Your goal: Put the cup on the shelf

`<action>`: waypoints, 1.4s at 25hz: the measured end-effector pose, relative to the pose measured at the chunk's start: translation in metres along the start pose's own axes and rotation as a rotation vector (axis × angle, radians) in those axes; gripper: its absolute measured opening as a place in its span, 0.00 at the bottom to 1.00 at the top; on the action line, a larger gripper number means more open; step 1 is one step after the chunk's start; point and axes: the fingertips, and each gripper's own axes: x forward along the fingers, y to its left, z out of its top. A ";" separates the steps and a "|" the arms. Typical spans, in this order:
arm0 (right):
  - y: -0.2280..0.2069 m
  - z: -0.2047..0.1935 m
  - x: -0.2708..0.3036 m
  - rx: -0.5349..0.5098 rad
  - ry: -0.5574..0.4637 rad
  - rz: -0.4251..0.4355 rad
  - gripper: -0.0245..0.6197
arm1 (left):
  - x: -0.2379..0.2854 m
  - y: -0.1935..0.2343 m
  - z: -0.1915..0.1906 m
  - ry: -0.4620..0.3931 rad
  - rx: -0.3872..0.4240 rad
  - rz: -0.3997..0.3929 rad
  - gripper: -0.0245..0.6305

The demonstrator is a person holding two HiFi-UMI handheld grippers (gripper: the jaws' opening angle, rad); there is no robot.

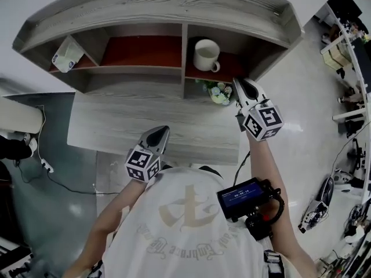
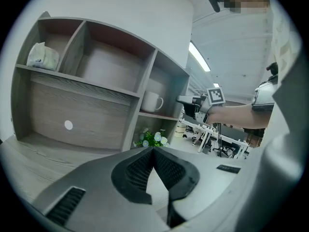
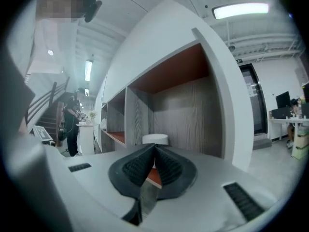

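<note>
Cup position: the white ceramic cup with a handle (image 1: 206, 55) (image 2: 151, 101) stands upright on the reddish-brown board of the upper right compartment of the grey wood-grain shelf unit (image 1: 174, 10) (image 2: 77, 105). Nothing touches it.

Right hand-held gripper (image 1: 242, 86) (image 3: 154, 151): we read its jaws as closed, pads pressed together with nothing between them. In the head view it sits at the right end of the shelf unit, tips close to the lower right compartment and apart from the cup. In its own view the cup (image 3: 155, 139) shows just above the closed jaw tips, further back on the board.

Left hand-held gripper (image 1: 159, 132) (image 2: 153, 151): jaws also closed and empty. It hangs over the near edge of the grey wood-grain tabletop (image 1: 116, 126), well apart from the shelf unit, pointing towards it.

Other contents we note: a small bunch of white and pale blue artificial flowers (image 1: 219, 93) (image 2: 152, 139) fills the lower right compartment, directly under the cup. A white crumpled packet (image 1: 66, 55) (image 2: 41, 57) lies in the upper left compartment. A round white sticker (image 2: 68, 125) sits on the closed lower panel. A black device with a lit blue screen (image 1: 246, 198) is strapped to the person's right forearm.
</note>
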 end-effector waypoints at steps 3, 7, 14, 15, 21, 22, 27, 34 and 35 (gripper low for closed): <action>-0.002 -0.008 -0.016 0.013 0.003 -0.002 0.05 | 0.007 -0.006 0.002 0.005 0.007 -0.025 0.04; 0.000 -0.020 -0.036 0.027 0.015 0.004 0.05 | 0.014 -0.012 0.003 0.009 0.015 -0.050 0.04; 0.006 -0.045 -0.063 0.020 0.086 0.014 0.04 | 0.023 -0.024 0.014 0.001 0.049 -0.083 0.04; 0.008 -0.047 -0.067 0.020 0.091 0.016 0.04 | 0.024 -0.027 0.017 -0.002 0.054 -0.088 0.04; 0.020 -0.068 -0.083 0.051 0.113 0.021 0.04 | 0.032 -0.030 0.028 -0.018 0.062 -0.098 0.04; 0.022 -0.072 -0.085 0.060 0.117 0.021 0.04 | 0.033 -0.030 0.029 -0.020 0.062 -0.099 0.04; 0.028 -0.085 -0.098 0.097 0.124 0.028 0.04 | 0.036 -0.034 0.036 -0.023 0.068 -0.101 0.04; 0.033 -0.087 -0.100 0.122 0.100 0.037 0.04 | 0.039 -0.031 0.042 -0.023 0.073 -0.096 0.04; 0.034 -0.087 -0.099 0.124 0.098 0.038 0.04 | 0.039 -0.030 0.042 -0.022 0.073 -0.097 0.04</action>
